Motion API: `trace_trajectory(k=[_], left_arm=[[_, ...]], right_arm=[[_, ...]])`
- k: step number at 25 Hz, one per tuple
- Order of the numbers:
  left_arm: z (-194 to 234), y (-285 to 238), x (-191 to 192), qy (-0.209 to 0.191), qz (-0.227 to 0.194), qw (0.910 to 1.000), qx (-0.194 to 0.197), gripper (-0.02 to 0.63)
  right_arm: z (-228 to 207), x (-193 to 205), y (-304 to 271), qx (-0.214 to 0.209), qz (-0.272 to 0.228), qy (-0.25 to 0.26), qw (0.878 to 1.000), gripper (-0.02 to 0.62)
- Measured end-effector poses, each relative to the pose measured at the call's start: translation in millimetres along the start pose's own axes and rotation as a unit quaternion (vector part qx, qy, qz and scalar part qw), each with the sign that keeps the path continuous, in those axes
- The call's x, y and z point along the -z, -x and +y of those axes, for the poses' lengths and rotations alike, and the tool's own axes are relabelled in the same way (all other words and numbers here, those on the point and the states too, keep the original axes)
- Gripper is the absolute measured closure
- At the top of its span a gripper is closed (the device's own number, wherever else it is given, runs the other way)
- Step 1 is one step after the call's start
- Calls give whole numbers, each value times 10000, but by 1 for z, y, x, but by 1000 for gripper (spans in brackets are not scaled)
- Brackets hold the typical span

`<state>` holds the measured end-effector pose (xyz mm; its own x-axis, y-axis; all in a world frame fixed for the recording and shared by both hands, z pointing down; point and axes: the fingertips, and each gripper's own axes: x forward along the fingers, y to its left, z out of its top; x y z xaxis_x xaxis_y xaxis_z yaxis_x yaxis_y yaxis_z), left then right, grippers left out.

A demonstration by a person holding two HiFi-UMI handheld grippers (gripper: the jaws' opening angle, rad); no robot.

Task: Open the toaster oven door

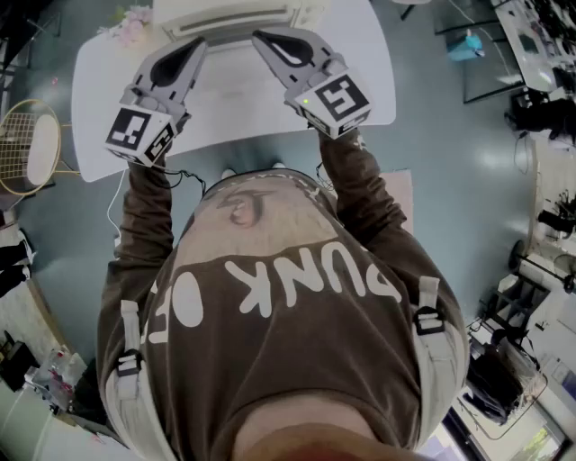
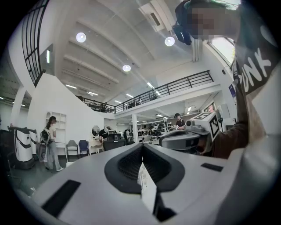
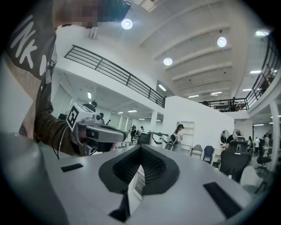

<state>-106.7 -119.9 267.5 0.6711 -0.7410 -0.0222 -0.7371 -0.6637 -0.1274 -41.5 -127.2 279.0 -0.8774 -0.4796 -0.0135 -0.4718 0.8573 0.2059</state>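
The toaster oven (image 1: 229,16), white, is sitting at the far side of the white table (image 1: 99,99). Only the head view is showing it, cut off by the top edge. The left gripper (image 1: 200,43) and right gripper (image 1: 256,38) are pointing level toward its front; contact cannot be judged. Each gripper view is showing its jaws clenched together, grasping nothing, with a white sliver in the slit. Those views alone are showing a balcony railing (image 2: 175,88) and chairs (image 3: 210,153).
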Motion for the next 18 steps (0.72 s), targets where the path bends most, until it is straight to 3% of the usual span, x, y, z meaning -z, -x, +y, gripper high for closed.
trace_trajectory(k=[9, 18], left_arm=[[0, -2, 3, 3, 10, 10000, 8, 601], [3, -6, 12, 98, 58, 9999, 9, 601]], right_arm=[[-1, 4, 0, 13, 31, -11, 10000, 588], [-24, 25, 2, 248, 249, -442, 9984, 583]])
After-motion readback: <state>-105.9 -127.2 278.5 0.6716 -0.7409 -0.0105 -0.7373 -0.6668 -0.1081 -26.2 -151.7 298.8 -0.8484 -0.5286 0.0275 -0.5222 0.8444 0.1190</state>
